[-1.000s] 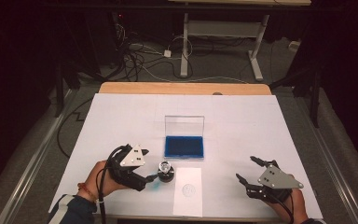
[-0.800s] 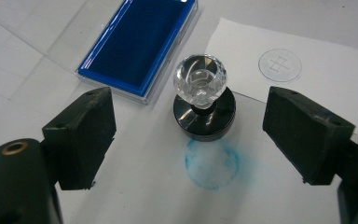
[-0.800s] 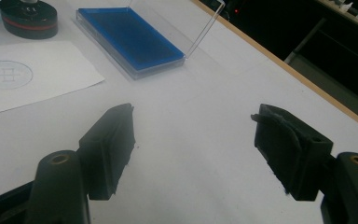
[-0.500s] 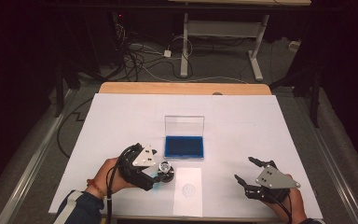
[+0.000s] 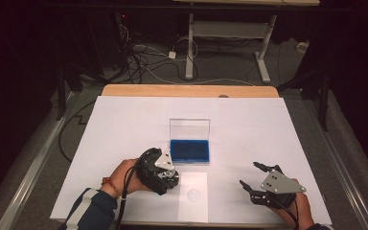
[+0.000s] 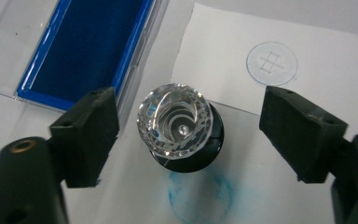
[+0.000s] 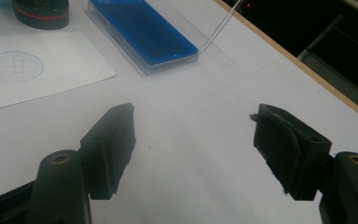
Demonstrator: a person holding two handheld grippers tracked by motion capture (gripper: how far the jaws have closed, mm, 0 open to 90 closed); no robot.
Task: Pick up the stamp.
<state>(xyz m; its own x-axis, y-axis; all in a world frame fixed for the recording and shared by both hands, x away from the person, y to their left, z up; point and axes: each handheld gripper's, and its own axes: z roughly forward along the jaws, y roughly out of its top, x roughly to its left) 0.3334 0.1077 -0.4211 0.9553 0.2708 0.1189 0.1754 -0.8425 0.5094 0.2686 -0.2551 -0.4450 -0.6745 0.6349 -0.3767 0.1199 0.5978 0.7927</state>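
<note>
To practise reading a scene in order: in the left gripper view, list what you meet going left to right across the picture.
Blue ink pad → crystal-topped stamp → printed circle mark on the paper sheet.

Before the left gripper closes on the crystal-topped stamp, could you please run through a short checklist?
1. Stamp between the left gripper jaws: ok.
2. Pads touching the stamp: not yet; gaps on both sides, though the jaws have just been closing.
3. Stamp upright on the white table cover: ok.
4. Blue ink pad case open, lid raised: ok.
5. Paper sheet with printed circle lying flat beside the stamp: ok.
6. Right gripper open, holding nothing, apart from the work: ok.
</note>
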